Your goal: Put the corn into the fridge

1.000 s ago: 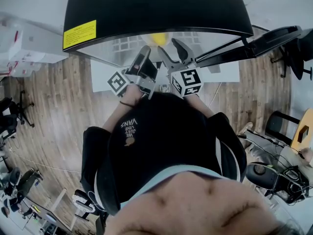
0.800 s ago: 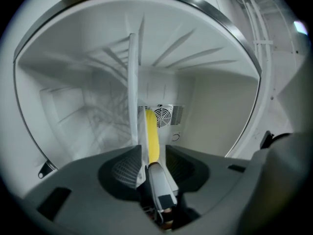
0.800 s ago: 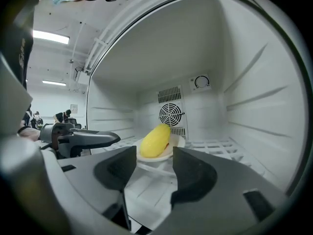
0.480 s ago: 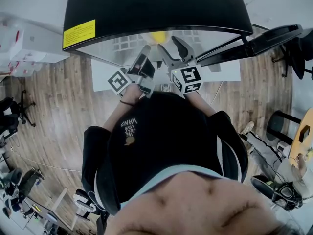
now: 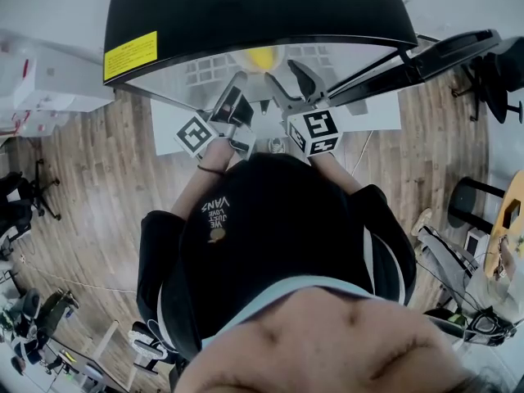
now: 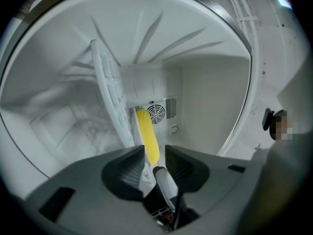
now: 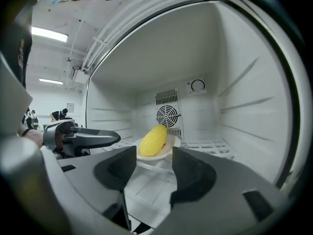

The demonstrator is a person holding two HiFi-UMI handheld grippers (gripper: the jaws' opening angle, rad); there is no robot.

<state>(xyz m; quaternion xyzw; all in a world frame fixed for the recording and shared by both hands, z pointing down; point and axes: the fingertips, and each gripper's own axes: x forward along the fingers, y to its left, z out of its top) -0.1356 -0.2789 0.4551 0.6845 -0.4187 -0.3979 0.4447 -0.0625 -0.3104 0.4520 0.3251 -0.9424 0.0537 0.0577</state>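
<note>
Fridge (image 7: 244, 82): door open, white interior, fan grille on the back wall.
Wire shelf (image 7: 215, 145): inside fridge.
Right gripper (image 7: 154, 163): fingers wide apart, holding nothing.
Left gripper (image 6: 155, 158): fingers parted, gripping nothing.
Plate (image 7: 168, 148): white, on shelf.
Corn (image 7: 153, 140): yellow, lying on plate, beyond both grippers' fingertips, touched by neither.

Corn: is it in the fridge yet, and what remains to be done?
Done: the corn lies on a white plate on the wire shelf inside the fridge. In hand: nothing; the left gripper and right gripper both have their jaws apart and empty, just short of the plate. Left: probably only pulling both grippers out, since the fridge stands open.
</note>
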